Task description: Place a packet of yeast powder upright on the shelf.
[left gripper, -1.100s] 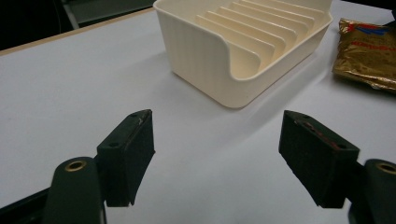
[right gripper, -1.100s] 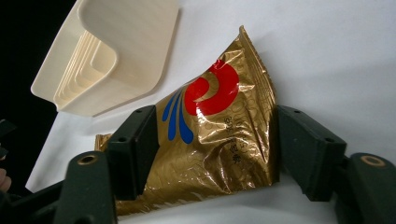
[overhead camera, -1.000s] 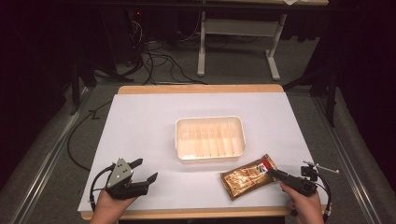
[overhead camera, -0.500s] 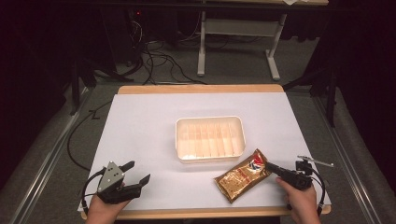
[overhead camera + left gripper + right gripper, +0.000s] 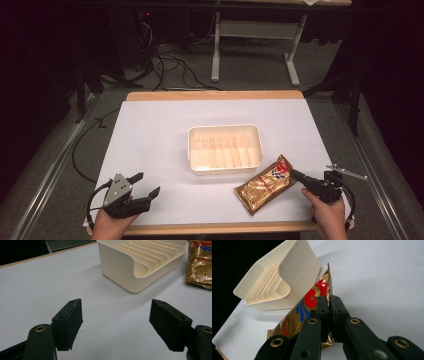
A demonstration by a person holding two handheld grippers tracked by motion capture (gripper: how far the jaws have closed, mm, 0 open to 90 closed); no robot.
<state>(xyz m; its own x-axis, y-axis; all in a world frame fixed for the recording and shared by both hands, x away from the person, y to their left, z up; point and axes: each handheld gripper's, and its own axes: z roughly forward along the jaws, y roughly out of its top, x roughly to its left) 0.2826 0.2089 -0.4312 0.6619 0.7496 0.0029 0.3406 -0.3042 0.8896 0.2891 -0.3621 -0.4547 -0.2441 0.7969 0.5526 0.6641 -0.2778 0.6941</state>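
high view: your right gripper (image 5: 296,174) is clamped on the edge of the gold packet (image 5: 265,184), which sits on the table (image 5: 150,135) just beside the cream tray (image 5: 225,149); your left gripper (image 5: 145,184) rests spread, holding nothing

left gripper view: jaws wide apart over bare table, packet cut off at the frame edge

right gripper view: jaws pinch only a thin edge, so the packet could slip or tear; its print is hard to read
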